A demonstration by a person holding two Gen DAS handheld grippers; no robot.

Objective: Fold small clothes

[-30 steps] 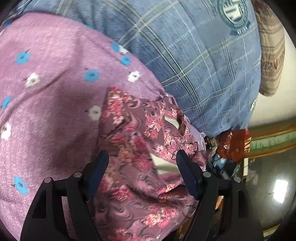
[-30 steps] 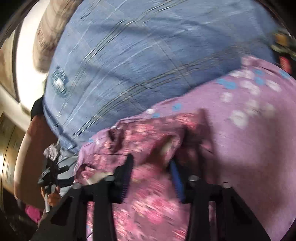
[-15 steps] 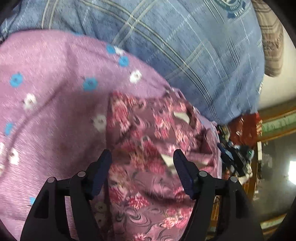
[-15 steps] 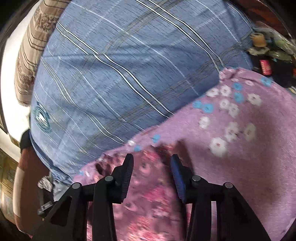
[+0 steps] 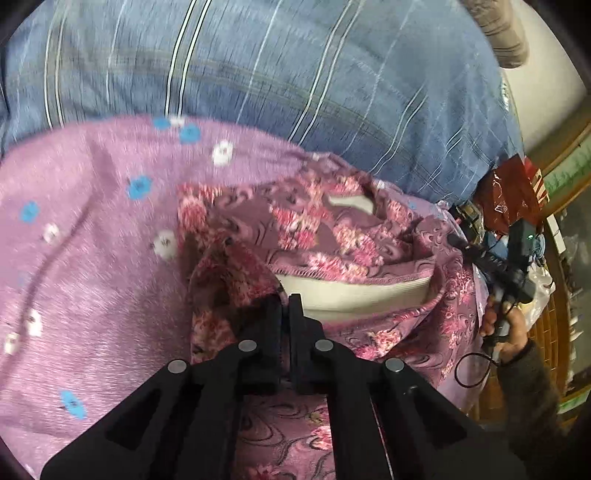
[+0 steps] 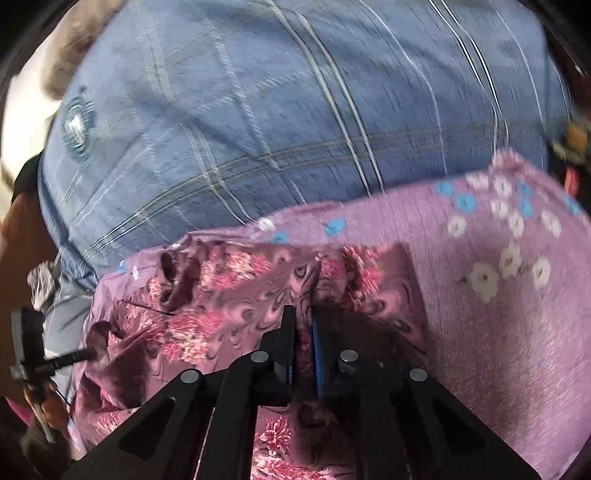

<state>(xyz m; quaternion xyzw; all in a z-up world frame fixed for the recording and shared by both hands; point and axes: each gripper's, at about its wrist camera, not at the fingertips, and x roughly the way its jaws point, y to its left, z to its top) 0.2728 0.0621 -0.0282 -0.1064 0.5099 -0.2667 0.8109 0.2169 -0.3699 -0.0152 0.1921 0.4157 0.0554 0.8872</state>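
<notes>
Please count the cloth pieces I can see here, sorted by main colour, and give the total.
Floral maroon-pink garment: 1
Purple cloth with blue and white flowers: 1
Blue plaid cloth: 1
Brown striped cloth: 1
Total: 4

A lilac flowered sheet (image 5: 92, 295) lay over the near edge of a blue plaid sheet (image 5: 295, 74).

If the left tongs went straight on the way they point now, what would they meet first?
Probably the white waistband of the floral garment that the left tongs are pinching; beyond it the lilac flowered cloth. Depth is unclear.
</notes>
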